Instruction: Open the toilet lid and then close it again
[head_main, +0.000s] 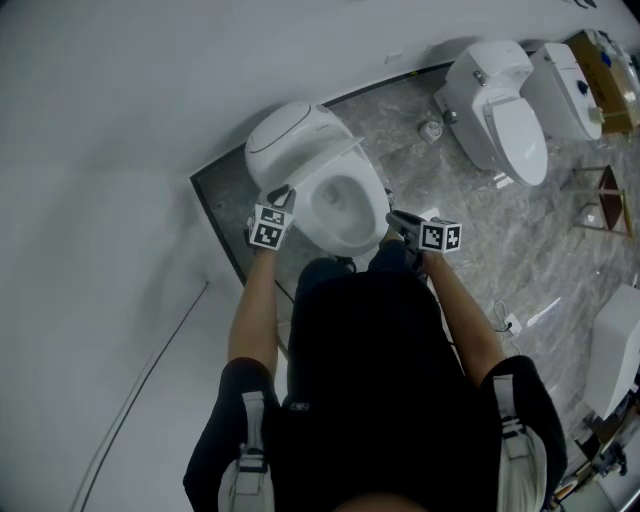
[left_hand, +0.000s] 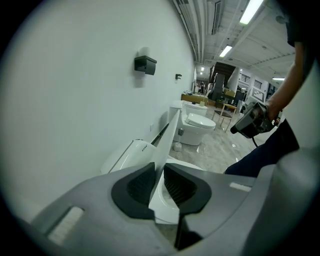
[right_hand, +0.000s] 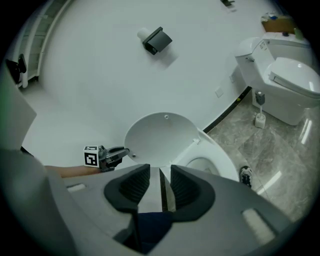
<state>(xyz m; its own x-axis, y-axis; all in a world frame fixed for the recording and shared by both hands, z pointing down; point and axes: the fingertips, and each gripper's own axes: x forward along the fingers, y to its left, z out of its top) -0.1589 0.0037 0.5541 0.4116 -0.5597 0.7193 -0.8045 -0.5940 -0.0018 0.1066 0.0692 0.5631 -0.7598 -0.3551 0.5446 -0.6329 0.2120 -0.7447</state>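
Head view shows a white wall (head_main: 120, 150) curving round a grey marbled floor (head_main: 560, 260), with the person's dark torso covering the near rim of the toilet (head_main: 345, 205) directly below. The toilet lid (head_main: 295, 140) stands raised, tipped back toward the wall, and the bowl is open beneath it. A second toilet (head_main: 500, 115) with its lid down sits well apart along the same wall. Another white fixture (head_main: 615, 350) crowds the floor at the right edge. A small wooden stool (head_main: 600, 200) stands between those two, and a brown box (head_main: 600, 75) lies beyond the second toilet.

The left gripper (head_main: 282, 195) reaches the lid's left edge. In the left gripper view that edge runs as a thin white blade between the jaws, close against one pad, with a sliver of space at the other. The hold is loosened rather than clenched. The right gripper (head_main: 392, 218) hovers by the bowl's right rim, apart from lid and seat. In the right gripper view its jaws stand released, with only floor and dark trouser cloth showing through the gap.

A black wall holder (right_hand: 157, 40) with a pale roll hangs above the lid. A small white brush pot (right_hand: 259, 115) stands just beside the second toilet's base, and a shoe (right_hand: 245, 175) shows near the bowl.
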